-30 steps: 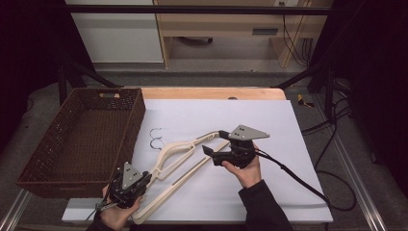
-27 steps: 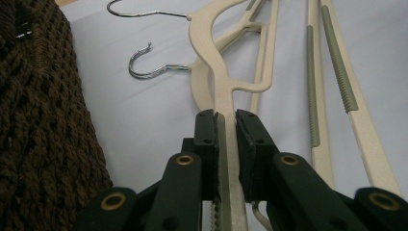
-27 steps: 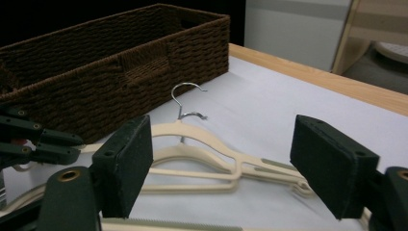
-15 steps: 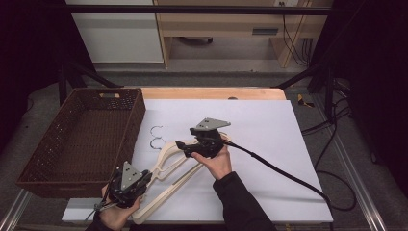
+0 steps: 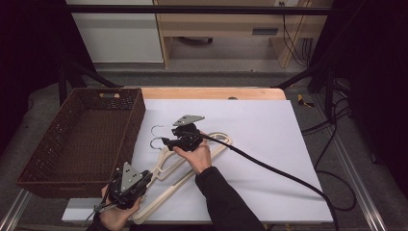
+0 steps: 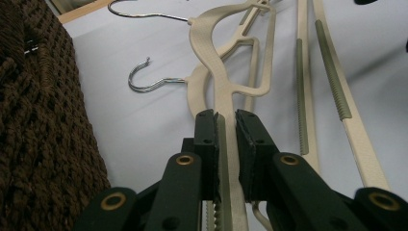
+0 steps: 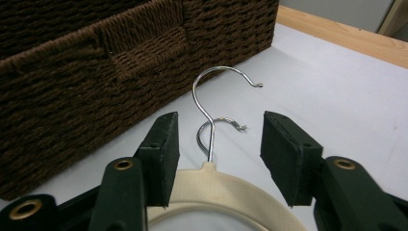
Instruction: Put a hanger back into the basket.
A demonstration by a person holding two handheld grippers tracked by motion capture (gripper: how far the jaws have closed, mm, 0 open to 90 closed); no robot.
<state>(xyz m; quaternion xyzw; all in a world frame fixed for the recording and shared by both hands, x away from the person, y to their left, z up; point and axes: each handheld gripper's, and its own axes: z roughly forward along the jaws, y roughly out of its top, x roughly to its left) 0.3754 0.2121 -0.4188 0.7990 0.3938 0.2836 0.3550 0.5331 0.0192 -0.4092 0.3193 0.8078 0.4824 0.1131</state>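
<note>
Hangers point(image 5: 192, 159) are lying on the surface point(image 5: 269, 144) beside the basket point(image 5: 82, 139). Your left gripper point(image 6: 226, 139) is clamping one hanger arm, your right gripper point(image 7: 219, 144) is waiting open around the top hook point(image 7: 211, 96). Next, I think, you should close it on the neck.

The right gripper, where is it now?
In the high view, the right gripper is mid-table, open around the neck of the upper hanger, just right of the wicker basket.

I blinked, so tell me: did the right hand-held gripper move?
Yes. The right hand-held gripper slid left across the table toward the basket, reaching the hanger hooks.
</note>
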